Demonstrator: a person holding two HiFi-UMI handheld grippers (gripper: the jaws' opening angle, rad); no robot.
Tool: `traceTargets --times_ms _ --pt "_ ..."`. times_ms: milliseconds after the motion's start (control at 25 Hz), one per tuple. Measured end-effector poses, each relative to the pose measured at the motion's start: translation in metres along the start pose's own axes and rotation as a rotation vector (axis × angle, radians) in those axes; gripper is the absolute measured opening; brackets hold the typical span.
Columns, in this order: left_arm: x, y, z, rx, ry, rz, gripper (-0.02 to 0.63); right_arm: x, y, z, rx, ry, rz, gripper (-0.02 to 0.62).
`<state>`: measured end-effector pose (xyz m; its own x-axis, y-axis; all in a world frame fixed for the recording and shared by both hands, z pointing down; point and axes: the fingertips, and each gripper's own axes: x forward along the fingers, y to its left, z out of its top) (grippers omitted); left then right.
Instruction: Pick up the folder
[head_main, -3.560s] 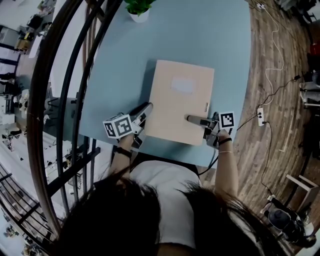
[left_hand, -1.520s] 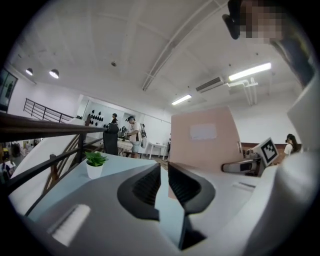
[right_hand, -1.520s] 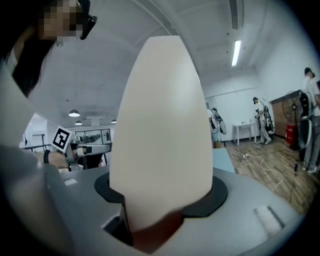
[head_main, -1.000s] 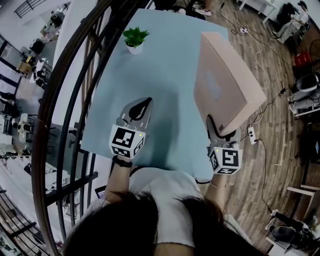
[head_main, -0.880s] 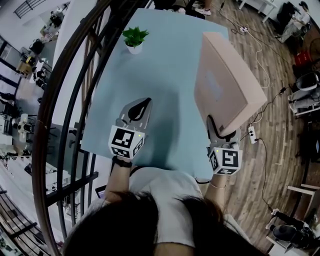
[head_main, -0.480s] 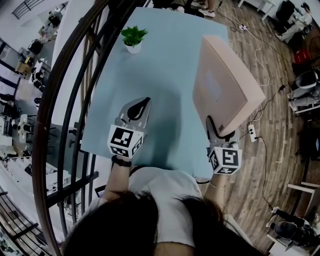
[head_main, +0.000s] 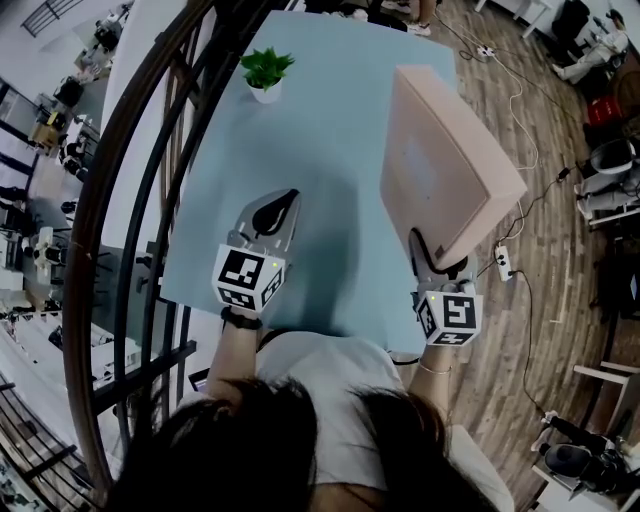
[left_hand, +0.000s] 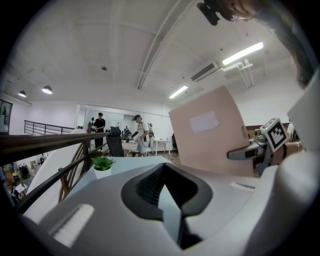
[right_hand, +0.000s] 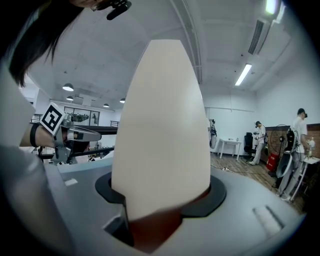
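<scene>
The thick tan box folder (head_main: 445, 165) is lifted off the light blue table (head_main: 330, 120) and stands tilted on edge at the right. My right gripper (head_main: 437, 260) is shut on its near lower edge; in the right gripper view the folder's spine (right_hand: 162, 130) fills the space between the jaws. My left gripper (head_main: 268, 222) hovers over the table's near left part, shut and empty, apart from the folder. From the left gripper view the folder (left_hand: 210, 132) shows at the right with the right gripper (left_hand: 242, 152) clamped on it.
A small potted plant (head_main: 266, 72) stands at the table's far left. A dark curved railing (head_main: 130, 200) runs along the left side. Wooden floor with cables and a power strip (head_main: 502, 265) lies right of the table. People stand far back in the room (left_hand: 100, 127).
Between 3.6 s ago and 1 s ago the folder went from lying flat on the table to being held up on edge by the right gripper. Over the last second nothing has visibly moved.
</scene>
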<state>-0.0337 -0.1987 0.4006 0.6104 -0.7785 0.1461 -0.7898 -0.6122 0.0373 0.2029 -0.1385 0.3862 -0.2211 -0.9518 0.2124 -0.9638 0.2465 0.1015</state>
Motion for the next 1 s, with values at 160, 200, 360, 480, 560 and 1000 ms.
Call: traceTargets --times_ms 160,200,360,480,560,1000 --pt "-0.001 0.0 0.001 -0.001 0.0 0.003 0.057 0.001 0.003 0.0 -0.003 0.004 0.01 0.268" --pt "-0.001 0.0 0.001 -0.002 0.0 0.004 0.057 0.002 0.004 -0.001 -0.004 0.005 0.013 0.268" --pt "-0.003 0.002 0.0 -0.004 -0.001 0.009 0.057 0.004 0.009 -0.005 -0.003 0.012 0.021 0.268" --pt "-0.003 0.002 0.0 -0.003 0.0 0.01 0.057 0.003 0.007 -0.006 0.013 0.01 0.016 0.267" --pt "-0.003 0.003 0.0 -0.003 0.0 0.011 0.057 0.003 0.004 -0.006 0.027 0.006 0.01 0.267" --pt "-0.001 0.0 -0.001 -0.001 0.004 0.009 0.057 0.001 -0.003 -0.009 0.051 0.004 -0.001 0.267"
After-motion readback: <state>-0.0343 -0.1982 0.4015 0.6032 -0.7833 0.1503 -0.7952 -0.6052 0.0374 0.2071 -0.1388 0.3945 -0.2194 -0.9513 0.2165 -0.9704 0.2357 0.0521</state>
